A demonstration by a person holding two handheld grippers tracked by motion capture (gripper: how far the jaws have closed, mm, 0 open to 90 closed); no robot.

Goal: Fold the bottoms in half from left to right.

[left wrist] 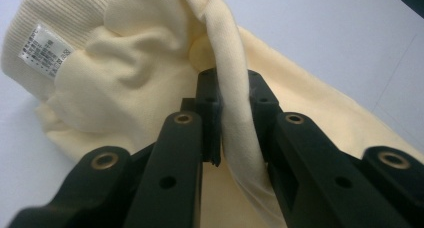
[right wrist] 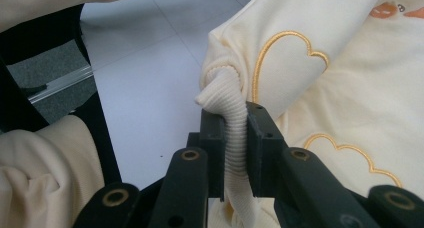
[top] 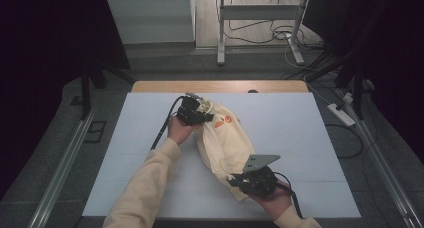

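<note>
A cream sweatshirt [top: 222, 143] with orange embroidery lies bunched in the middle of the white table [top: 300, 138]. My left gripper [top: 199, 112] is at its far end, shut on a fold of smooth cream fabric [left wrist: 234, 103]. A white care label [left wrist: 46, 50] shows on the ribbed hem at the upper left of the left gripper view. My right gripper [top: 239, 180] is at the garment's near end, shut on a ribbed cuff [right wrist: 235, 138]. Golden stitched outlines [right wrist: 285, 53] run over the sweatshirt [right wrist: 350, 78] beside that cuff.
The table's wooden far edge [top: 220, 86] shows beyond the white surface. Metal rails [top: 60, 173] run along the floor on both sides, a power strip [top: 341, 114] and cables lie at the right, and a stand [top: 260, 18] rises behind the table.
</note>
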